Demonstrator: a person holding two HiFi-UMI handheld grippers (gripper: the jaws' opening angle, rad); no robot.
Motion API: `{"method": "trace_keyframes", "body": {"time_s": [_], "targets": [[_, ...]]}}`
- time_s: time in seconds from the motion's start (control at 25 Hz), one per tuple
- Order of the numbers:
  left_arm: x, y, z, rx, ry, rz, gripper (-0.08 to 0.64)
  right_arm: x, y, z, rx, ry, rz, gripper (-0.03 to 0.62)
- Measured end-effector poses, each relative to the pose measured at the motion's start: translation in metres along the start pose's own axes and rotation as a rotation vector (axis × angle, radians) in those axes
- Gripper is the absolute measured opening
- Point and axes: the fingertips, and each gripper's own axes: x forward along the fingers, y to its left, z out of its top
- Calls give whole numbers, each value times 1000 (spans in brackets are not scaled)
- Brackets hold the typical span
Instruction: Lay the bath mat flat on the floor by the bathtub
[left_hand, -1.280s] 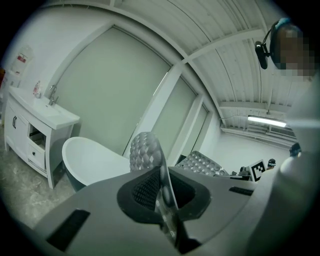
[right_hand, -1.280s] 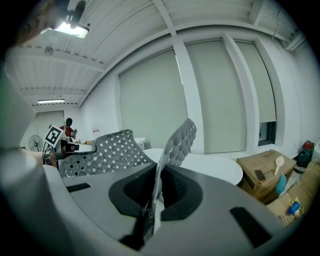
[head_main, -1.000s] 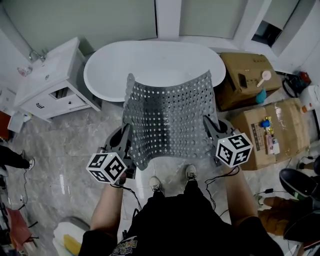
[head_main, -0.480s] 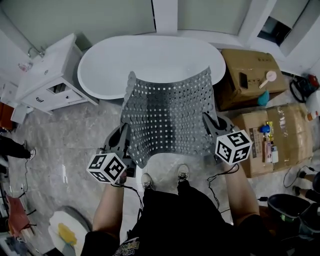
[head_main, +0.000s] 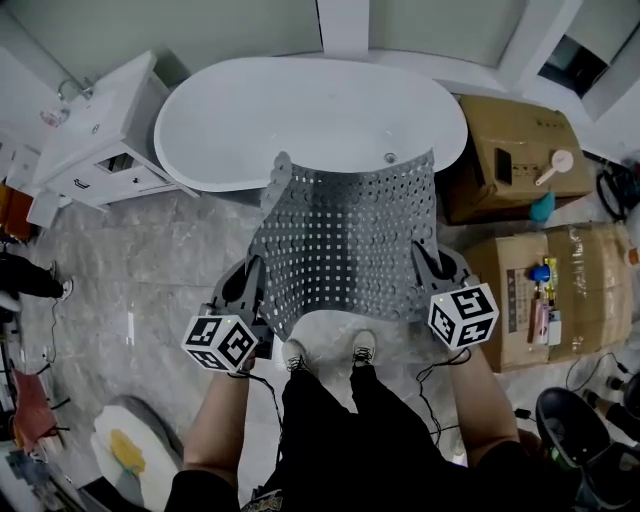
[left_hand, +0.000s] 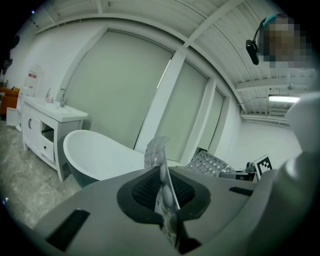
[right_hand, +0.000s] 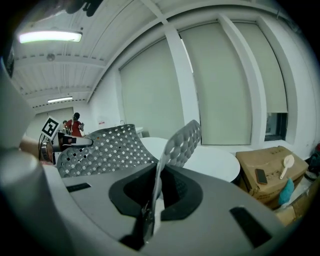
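The grey perforated bath mat (head_main: 345, 240) hangs stretched between my two grippers, its far edge reaching over the near rim of the white bathtub (head_main: 300, 115). My left gripper (head_main: 250, 295) is shut on the mat's left edge, and the right gripper (head_main: 428, 268) is shut on its right edge. In the left gripper view the mat (left_hand: 162, 172) stands edge-on between the closed jaws, with the bathtub (left_hand: 95, 155) behind it. The right gripper view shows the mat (right_hand: 115, 145) rising from the pinched jaws and curving off to the left.
A white vanity cabinet (head_main: 95, 140) stands left of the tub. Cardboard boxes (head_main: 520, 160) with small items on top are stacked to the right. Marble floor (head_main: 130, 270) lies between my shoes (head_main: 330, 352) and the tub. A pale round object (head_main: 125, 455) lies on the floor at lower left.
Both grippers and the mat have sunk a little and moved toward the tub; the tub now fills more of the head view. The grips are unchanged.
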Motion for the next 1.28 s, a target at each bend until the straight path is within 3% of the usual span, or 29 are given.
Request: {"method": "trace_keyframes", "body": {"time_s": [0.36,1.0,1.28], "targets": [[32,58,-50,72,38,35,26,55,7,-59,-57,9,-36,29],[61,169,-168,53,128,122,26,146,25,-177,-62,115,-52,29],[84,206,-216,67,148,157,26,185,10,-229,-87,156,-51,31]]}}
